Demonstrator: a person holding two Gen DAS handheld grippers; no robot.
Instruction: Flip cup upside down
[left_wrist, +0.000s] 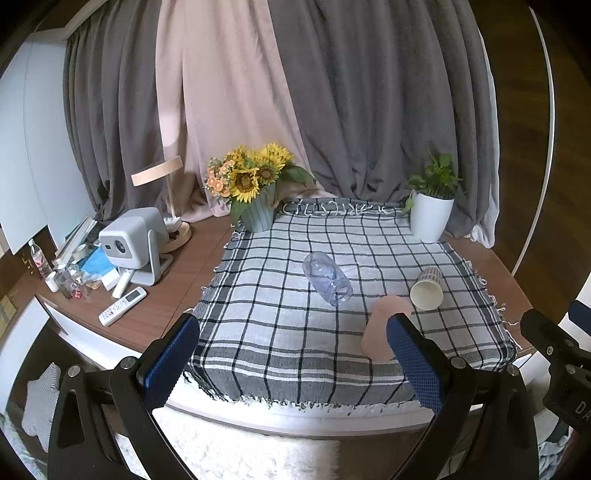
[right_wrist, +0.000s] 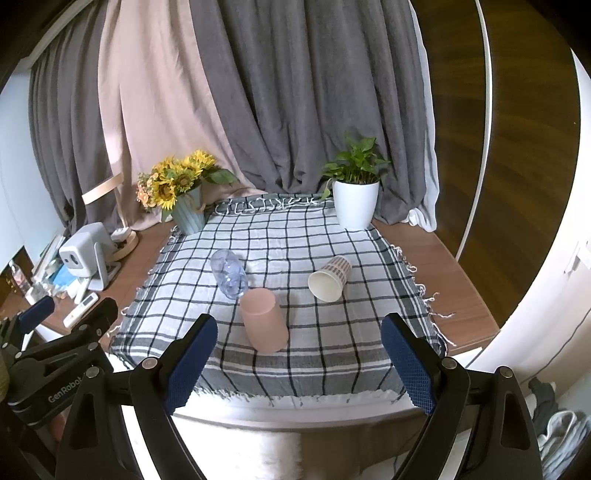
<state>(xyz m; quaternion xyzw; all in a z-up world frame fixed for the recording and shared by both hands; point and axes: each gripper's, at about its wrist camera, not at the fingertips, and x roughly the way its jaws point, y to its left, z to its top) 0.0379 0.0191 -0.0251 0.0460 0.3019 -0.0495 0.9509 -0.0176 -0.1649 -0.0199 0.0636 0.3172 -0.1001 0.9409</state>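
Pink cup (left_wrist: 382, 328) partly hidden behind left hand-held gripper (left_wrist: 291, 363)

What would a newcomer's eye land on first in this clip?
Three cups lie tipped over on the checked cloth: a pink cup nearest, a clear plastic cup behind it to the left, and a paper cup to the right, its mouth toward the camera. Sunflowers and a potted plant stand at the far corners. Both tongs, left and right, hang open, holding nothing.
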